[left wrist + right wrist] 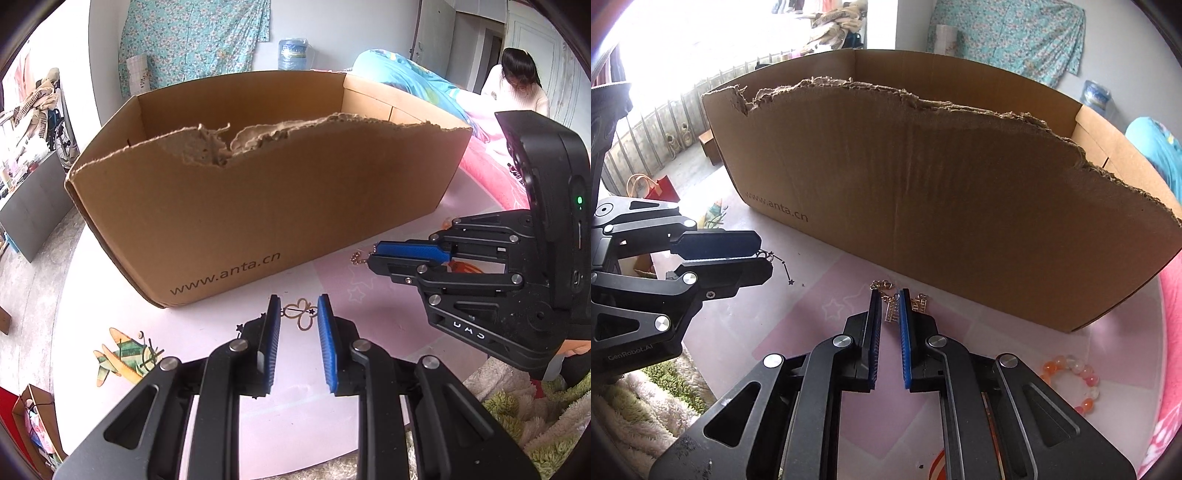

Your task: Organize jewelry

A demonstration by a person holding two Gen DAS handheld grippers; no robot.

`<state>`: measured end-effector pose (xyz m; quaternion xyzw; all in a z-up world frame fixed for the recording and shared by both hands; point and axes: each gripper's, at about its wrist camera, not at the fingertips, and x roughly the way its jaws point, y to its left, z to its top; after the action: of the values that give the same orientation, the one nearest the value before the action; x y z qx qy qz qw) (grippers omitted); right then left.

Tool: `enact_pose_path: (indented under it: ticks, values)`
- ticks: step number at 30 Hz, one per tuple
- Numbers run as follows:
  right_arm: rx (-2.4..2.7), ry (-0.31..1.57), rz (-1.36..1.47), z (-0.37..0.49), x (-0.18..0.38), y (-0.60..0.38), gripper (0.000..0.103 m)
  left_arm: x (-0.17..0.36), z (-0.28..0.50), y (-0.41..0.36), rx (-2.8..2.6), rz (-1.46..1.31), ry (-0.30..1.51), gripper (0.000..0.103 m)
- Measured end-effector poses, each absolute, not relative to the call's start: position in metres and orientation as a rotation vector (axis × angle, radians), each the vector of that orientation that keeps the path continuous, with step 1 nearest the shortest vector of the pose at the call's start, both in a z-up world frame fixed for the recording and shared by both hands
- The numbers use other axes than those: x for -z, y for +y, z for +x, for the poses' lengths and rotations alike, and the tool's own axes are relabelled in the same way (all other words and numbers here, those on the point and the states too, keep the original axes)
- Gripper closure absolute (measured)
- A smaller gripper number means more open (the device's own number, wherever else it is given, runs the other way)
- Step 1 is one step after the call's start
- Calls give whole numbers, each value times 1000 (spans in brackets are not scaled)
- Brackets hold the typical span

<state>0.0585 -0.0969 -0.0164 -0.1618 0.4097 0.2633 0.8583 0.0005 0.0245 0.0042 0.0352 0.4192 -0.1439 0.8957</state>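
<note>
Left gripper: narrow, straddling gold clover pendant on pink table. Right gripper: narrow, pinching gold chain beside cardboard box. Bead bracelet nearby.

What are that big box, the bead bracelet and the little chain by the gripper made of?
Box: corrugated cardboard, matte brown, with a torn, fibrous top edge. Bead bracelet: glossy, translucent orange and white beads, glass or plastic, I cannot tell which. Chain: shiny gold-coloured links, probably metal.
</note>
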Motion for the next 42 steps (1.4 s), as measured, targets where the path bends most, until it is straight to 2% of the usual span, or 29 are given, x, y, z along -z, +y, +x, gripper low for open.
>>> enact_pose_path:
  ticks: [3,4,13,24,30,37,42]
  values:
    - [-550,858,-359,58,18,-95,96,-4,0,26,297,71,868,83]
    - [-549,860,-362,58,18,-93,100,-4,-1,26,296,70,867,83]
    - [-551,840,-331,50,7,-98,101,-6,-3,26,296,69,860,83]
    - [-613,774,-66,33,-38,-142,101,-16,-12,22,337,75,822,83]
    - [-669,664,53,34,-70,-164,101,-46,-26,14,448,52,711,83]
    - [-700,548,78,56,-111,-170,101,-107,-35,1,570,74,530,83]
    - [-683,594,60,97,-108,-164,101,-126,12,1,525,58,556,83]
